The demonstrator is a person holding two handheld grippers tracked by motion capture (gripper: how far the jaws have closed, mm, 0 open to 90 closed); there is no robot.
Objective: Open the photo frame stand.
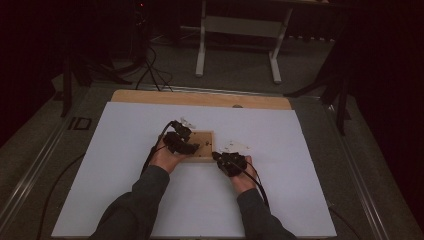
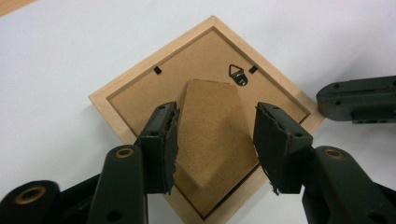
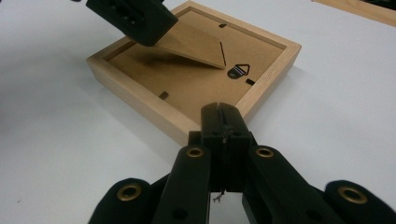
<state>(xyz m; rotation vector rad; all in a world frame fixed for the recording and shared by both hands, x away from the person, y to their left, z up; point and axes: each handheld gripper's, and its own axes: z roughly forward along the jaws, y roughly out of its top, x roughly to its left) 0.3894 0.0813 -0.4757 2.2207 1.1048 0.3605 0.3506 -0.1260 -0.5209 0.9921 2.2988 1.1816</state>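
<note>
Item: wooden picture frame [image 2: 140, 88], face down on white sheet [image 1: 125, 190] mid-table; backing board exposed; easel stand [image 2: 212, 135] lifted at angle. Left gripper [image 2: 215, 144] spread, pads straddling stand, not pressing; right gripper [image 3: 223, 126] pressed together, empty, bracing frame's near edge. Advice: close squarely on stand's sides; pivot gently about hinge; keep right brace steady.

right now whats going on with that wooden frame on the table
A person works on a wooden picture frame lying face down on the white table. The left gripper hangs over its back with jaws apart on either side of the fold-out stand, which is lifted off the backing; whether the pads touch it is unclear. The right gripper, shut, presses against the frame's edge, apparently to steady it.
</note>
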